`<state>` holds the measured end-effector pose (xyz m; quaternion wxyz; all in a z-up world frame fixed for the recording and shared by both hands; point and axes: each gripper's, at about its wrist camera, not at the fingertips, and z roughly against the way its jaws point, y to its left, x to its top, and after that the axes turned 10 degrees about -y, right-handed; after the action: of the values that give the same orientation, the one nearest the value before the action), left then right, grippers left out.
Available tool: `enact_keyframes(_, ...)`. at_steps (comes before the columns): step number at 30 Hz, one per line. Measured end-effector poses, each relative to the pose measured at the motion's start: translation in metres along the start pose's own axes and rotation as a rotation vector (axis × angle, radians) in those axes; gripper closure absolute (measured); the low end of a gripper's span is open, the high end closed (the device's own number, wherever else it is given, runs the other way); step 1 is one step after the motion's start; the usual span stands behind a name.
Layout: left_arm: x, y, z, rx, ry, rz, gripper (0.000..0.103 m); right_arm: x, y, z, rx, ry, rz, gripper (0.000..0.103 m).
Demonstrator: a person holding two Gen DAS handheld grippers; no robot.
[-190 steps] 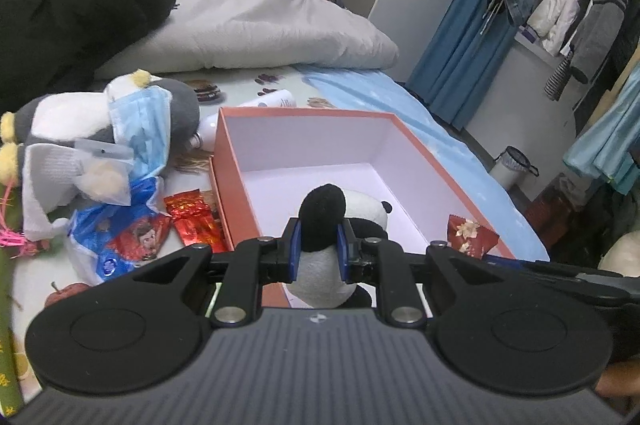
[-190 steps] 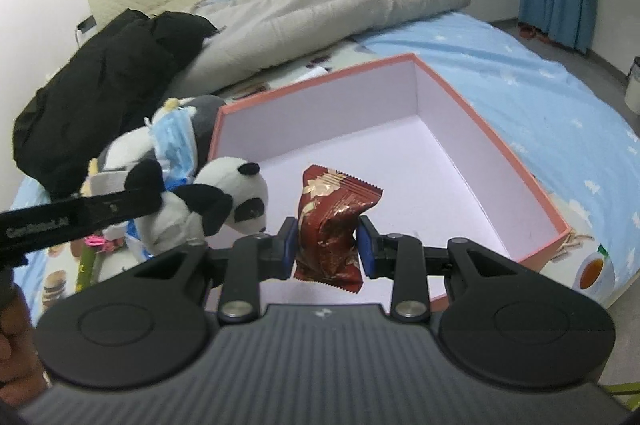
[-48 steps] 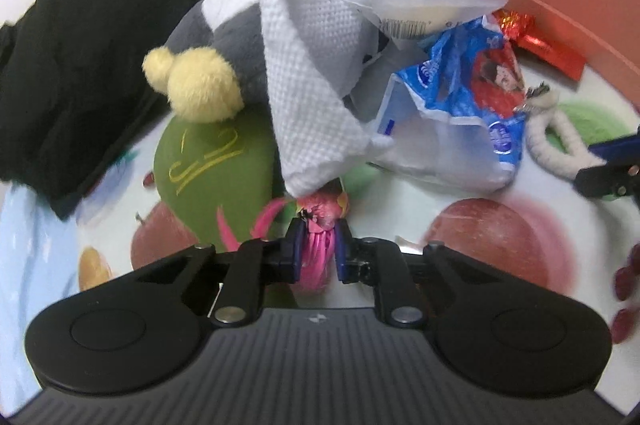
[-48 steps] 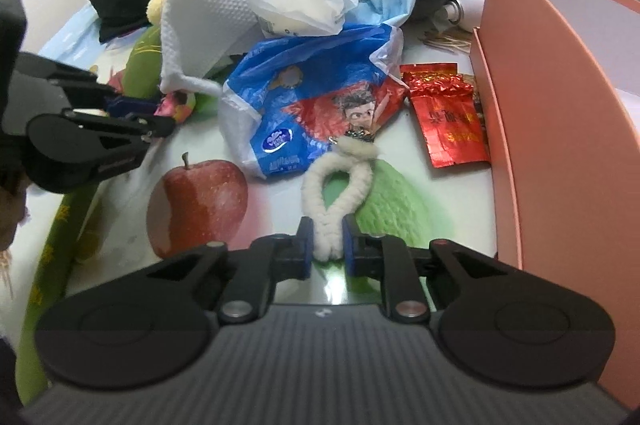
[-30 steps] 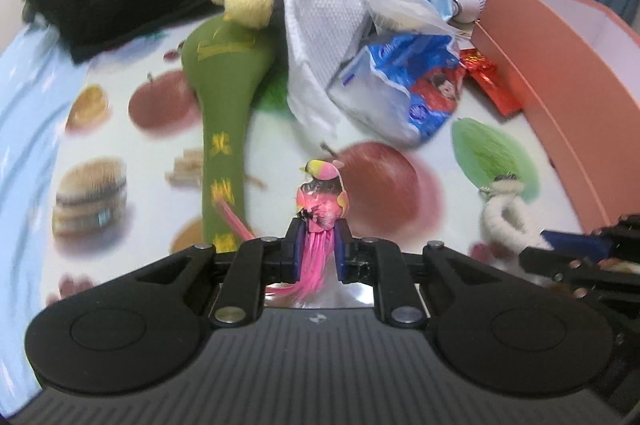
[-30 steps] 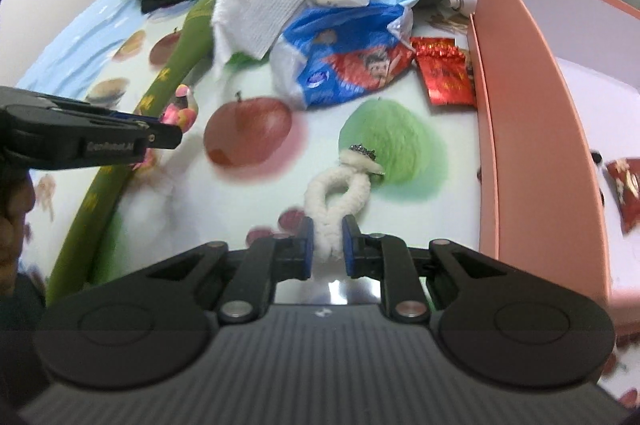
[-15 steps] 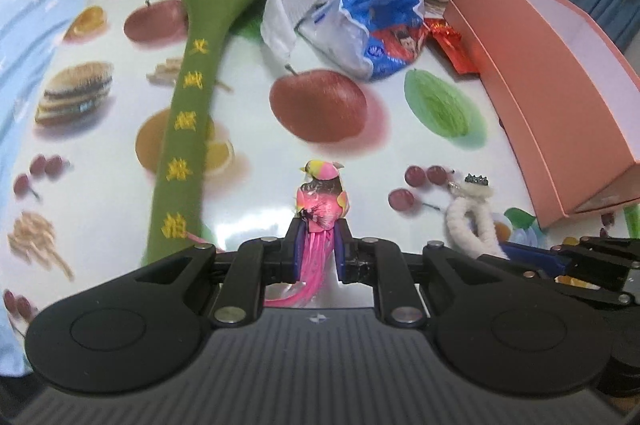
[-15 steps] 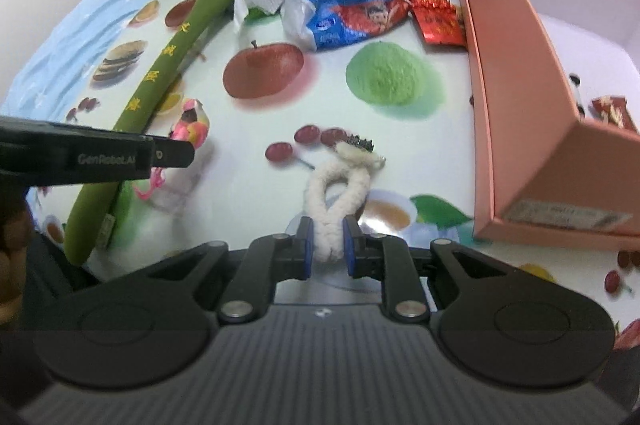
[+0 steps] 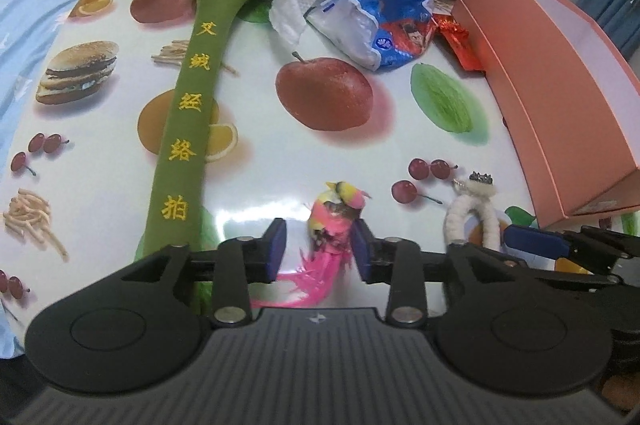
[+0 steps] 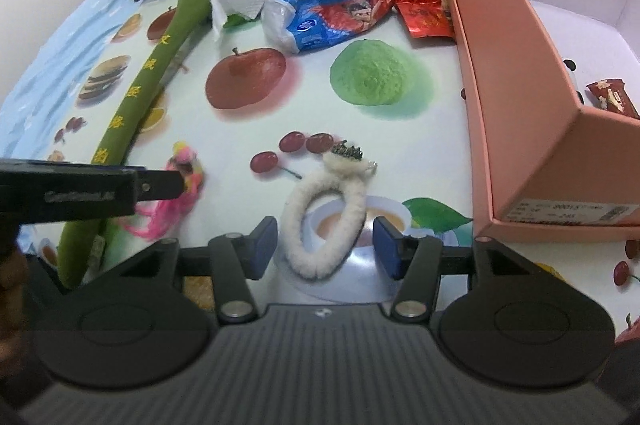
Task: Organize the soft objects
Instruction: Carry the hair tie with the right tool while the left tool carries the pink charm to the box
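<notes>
Opening lately, both hand-held grippers.

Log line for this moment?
left tool: just opened, pink tassel toy released | right tool: just opened, white fuzzy loop released | both on mat

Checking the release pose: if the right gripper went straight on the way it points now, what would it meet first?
Probably the white fluffy loop lying between the open fingers of the right gripper, then the fruit-print cloth under it. Depth is hard to judge here.

black ribbed gripper bodies, blue finger pads, silver screws
</notes>
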<state>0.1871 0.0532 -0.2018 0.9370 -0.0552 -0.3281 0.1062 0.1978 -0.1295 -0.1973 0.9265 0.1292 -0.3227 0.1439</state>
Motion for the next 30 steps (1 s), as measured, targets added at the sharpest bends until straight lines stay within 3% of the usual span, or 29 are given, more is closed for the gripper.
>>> enact_keyframes(6,0.002,0.003,0.003,0.004,-0.014,0.011,0.053,0.000,0.007,-0.012,-0.006,-0.030,0.054,0.048)
enact_keyframes(8,0.002,0.004,0.004,-0.005,-0.020,0.017,0.052,0.002,0.010,-0.013,-0.007,-0.034,0.076,0.058)
enact_keyframes(9,0.002,0.004,0.004,-0.013,-0.025,0.023,0.052,0.002,0.011,-0.013,-0.004,-0.035,0.081,0.075)
enact_keyframes(10,0.003,0.005,0.005,-0.019,-0.029,0.027,0.052,0.003,0.011,-0.014,0.001,-0.032,0.085,0.082)
enact_keyframes(19,0.002,-0.004,0.001,-0.065,-0.041,0.006,0.052,0.003,0.008,-0.001,-0.002,-0.034,0.065,0.085)
enact_keyframes(26,0.000,-0.009,-0.013,-0.050,-0.026,-0.016,0.054,-0.001,0.000,0.009,-0.010,-0.034,0.028,0.085)
enact_keyframes(30,-0.001,-0.009,-0.019,-0.033,-0.024,-0.038,0.070,0.001,-0.004,0.014,-0.012,-0.044,0.011,0.085)
